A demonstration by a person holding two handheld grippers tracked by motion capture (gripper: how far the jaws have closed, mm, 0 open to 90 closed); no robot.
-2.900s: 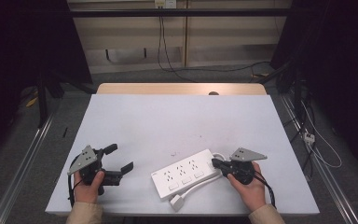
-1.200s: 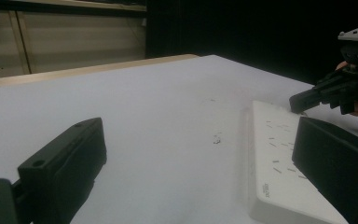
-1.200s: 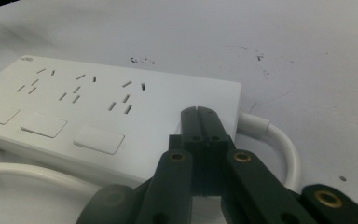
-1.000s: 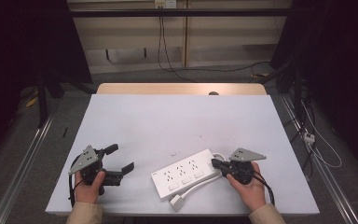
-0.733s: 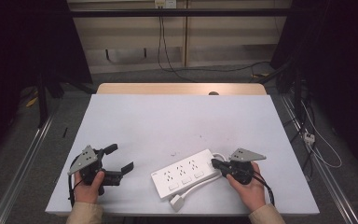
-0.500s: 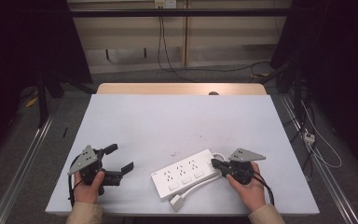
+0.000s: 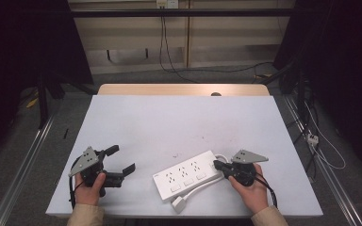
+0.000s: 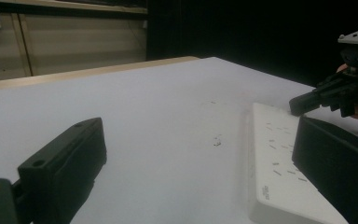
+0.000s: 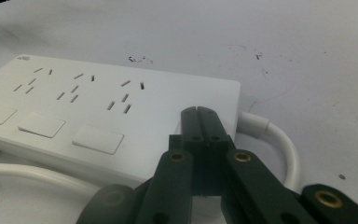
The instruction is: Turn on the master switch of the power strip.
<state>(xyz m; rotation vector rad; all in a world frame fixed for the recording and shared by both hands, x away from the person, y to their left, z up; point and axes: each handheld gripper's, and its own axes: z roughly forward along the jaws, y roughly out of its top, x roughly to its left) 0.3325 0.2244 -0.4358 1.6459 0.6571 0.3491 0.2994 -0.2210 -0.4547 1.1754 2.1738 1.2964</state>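
The white power strip (image 7: 187,173), lower centre of frame, looked rigid, light and smooth, best gripped across its narrow sides; the left gripper (image 7: 119,161) gaped empty, the right gripper (image 7: 216,165) was closed on nothing.

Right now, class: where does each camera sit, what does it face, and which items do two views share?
High view: above the person's side, looking down on the table; both hands and grippers show.
Left gripper view: rides the left gripper, looking past its spread jaws at the power strip and the right gripper.
Right gripper view: rides the right gripper, jaws together over the strip's cable end.
Shared: the power strip.
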